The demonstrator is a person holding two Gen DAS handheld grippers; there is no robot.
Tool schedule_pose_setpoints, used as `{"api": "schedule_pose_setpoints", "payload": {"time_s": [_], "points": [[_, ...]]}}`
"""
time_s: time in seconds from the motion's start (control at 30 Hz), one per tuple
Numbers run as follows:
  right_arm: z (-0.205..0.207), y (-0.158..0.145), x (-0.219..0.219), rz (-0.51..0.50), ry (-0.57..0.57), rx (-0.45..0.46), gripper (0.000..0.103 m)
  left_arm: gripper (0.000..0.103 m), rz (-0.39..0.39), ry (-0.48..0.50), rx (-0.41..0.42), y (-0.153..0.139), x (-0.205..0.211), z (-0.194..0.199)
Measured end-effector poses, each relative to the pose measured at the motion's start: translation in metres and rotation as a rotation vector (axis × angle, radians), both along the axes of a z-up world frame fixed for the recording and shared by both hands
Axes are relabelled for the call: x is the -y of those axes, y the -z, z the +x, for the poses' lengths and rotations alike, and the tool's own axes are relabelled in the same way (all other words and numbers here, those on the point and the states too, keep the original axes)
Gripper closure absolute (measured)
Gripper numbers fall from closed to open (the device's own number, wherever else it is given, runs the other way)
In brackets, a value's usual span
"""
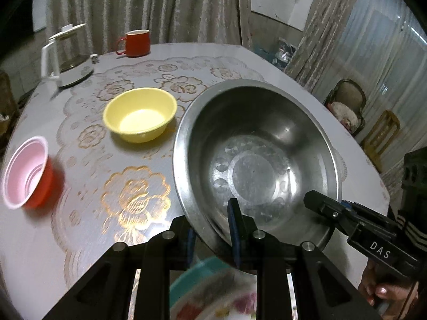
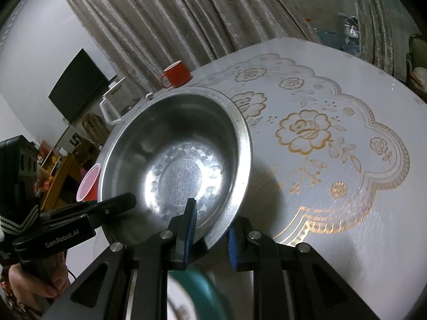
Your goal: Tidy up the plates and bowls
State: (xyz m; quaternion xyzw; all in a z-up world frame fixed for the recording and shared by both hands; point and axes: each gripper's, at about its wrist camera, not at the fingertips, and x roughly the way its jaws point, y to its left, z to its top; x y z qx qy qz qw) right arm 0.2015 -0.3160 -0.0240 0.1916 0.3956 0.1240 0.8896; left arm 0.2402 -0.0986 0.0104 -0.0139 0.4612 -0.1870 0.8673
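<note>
- Steel bowl (image 1: 256,165): large, wide-rimmed, embossed floor; held tilted clear of the surface, with a dark shadow under it in the right wrist view. Carried at its near rim by both grippers.
- Left gripper (image 1: 213,229): jaws nearly shut, pinching the bowl's near rim, one blue pad inside the wall and one outside.
- Right gripper (image 2: 210,226): jaws narrow, clamped on the rim the same way; in the left wrist view it enters from the right edge, a hand (image 1: 384,293) on its handle.
- Teal-rimmed plate (image 1: 210,293): floral centre, blurred, directly below the jaws and the bowl's near edge.
- Yellow bowl (image 1: 140,114): empty, upright, left of and beyond the steel bowl, apart from it.
- Red cup (image 1: 26,173): pale inside, lying tilted near the left edge of the surface.
- Step in hand, as judged: two-handed transfer of the steel bowl; destination not visible. Next move calls for level, matched travel of both grips, then a set-down before either releases.
- Surface (image 2: 347,226): white cloth with gold roses; red mug (image 1: 136,43) and white kettle (image 1: 66,58) at the far end.
- View differences: only the left wrist shows the yellow bowl; only the right wrist shows the dark wall screen (image 2: 77,90) and the bare right half of the cloth.
</note>
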Motion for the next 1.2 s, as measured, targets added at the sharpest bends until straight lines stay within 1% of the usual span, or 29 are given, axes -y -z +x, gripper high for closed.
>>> {"api": "schedule_pose_setpoints", "payload": {"time_s": [0.33, 0.53, 0.9, 1.07, 1.2], "points": [[-0.028, -0.018, -0.043, -0.018, -0.062, 0.023, 0.084, 0.080, -0.047, -0.064, 0.037, -0.013, -0.049, -0.047], [-0.033, -0.021, -0.069, -0.024, -0.110, 0.029, 0.084, 0.080, -0.074, -0.113, 0.041, -0.015, -0.081, -0.067], [-0.042, -0.022, -0.124, -0.031, -0.225, 0.021, 0.084, 0.079, -0.095, -0.211, 0.045, -0.017, -0.135, -0.108], [-0.047, -0.022, -0.150, -0.041, -0.282, 0.015, 0.083, 0.078, -0.105, -0.263, 0.037, -0.012, -0.161, -0.126], [-0.053, -0.017, -0.174, -0.067, -0.335, -0.002, 0.083, 0.077, -0.118, -0.307, 0.012, -0.001, -0.182, -0.144]]}}
